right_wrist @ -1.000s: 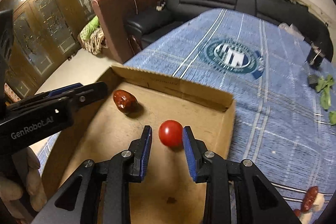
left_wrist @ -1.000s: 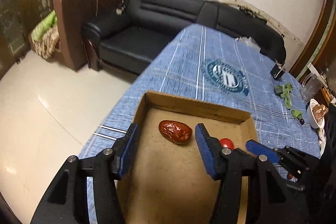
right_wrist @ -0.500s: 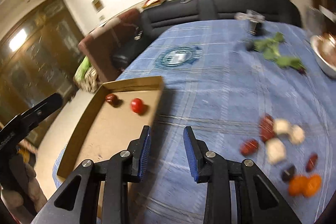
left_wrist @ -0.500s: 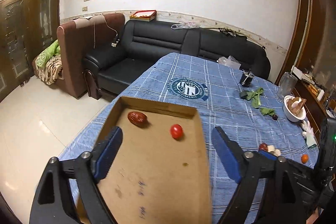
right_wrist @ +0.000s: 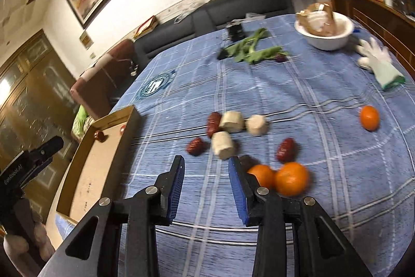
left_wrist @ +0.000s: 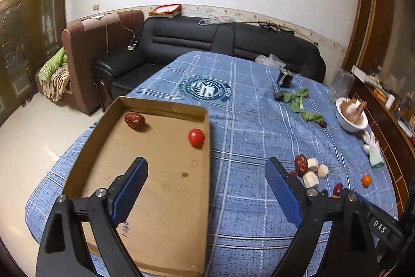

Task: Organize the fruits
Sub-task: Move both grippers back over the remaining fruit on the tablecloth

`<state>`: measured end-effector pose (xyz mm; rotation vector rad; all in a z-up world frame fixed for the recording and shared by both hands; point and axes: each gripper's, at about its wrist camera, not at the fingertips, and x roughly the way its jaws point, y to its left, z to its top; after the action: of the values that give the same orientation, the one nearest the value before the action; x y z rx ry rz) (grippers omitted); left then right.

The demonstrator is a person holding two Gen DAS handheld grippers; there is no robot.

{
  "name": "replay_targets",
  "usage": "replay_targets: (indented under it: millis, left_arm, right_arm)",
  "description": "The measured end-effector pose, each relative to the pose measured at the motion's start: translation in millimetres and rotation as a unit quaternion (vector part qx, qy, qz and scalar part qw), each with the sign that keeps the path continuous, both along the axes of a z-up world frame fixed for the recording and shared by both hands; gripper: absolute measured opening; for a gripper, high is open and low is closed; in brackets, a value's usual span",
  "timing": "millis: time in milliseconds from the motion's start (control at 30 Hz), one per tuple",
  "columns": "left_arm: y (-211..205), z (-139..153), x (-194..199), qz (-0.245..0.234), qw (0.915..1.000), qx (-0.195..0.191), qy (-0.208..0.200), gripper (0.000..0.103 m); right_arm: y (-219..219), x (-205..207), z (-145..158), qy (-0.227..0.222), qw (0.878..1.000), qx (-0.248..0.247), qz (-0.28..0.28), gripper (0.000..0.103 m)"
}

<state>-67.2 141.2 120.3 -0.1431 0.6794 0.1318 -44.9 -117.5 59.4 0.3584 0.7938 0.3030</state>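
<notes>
Sorting has barely begun: only a red date [left_wrist: 134, 120] and a cherry tomato [left_wrist: 196, 137] lie in your cardboard tray [left_wrist: 166, 199]. Your left gripper [left_wrist: 205, 188] has just spread wide and holds nothing; your right gripper [right_wrist: 206, 174], opening slightly, is empty too, above the bench [right_wrist: 337, 199] near the oranges [right_wrist: 291, 178], dates [right_wrist: 285, 149] and pale chunks [right_wrist: 222, 145] left to move

Both tongs have pulled back from the cardboard tray [left_wrist: 207, 173]; the left tongs [left_wrist: 207, 188] gape empty, the right tongs [right_wrist: 207, 186], widening, now face loose fruit.
</notes>
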Motion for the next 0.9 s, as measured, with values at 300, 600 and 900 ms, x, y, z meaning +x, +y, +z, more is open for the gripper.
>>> replay_targets:
  millis: [300,600,900]
  left_arm:
    - [-31.3,-7.8,7.9,-0.033,0.9992,0.015,0.018,0.091]
    - [-34.8,6.9,-1.4,-0.055,0.9985,-0.002,0.003,0.091]
    - [-31.3,56.7,-38.5,-0.076,0.9946,0.001,-0.07,0.091]
  right_arm:
    - [-35.5,-2.1,-7.6,0.001,1.0,0.007,-0.025,0.039]
    - [-120.1,-16.5,26.3,-0.027,0.991,-0.054,-0.118,0.039]
    - [-249.2,-118.3,151.2,-0.106,0.945,-0.15,-0.271,0.039]
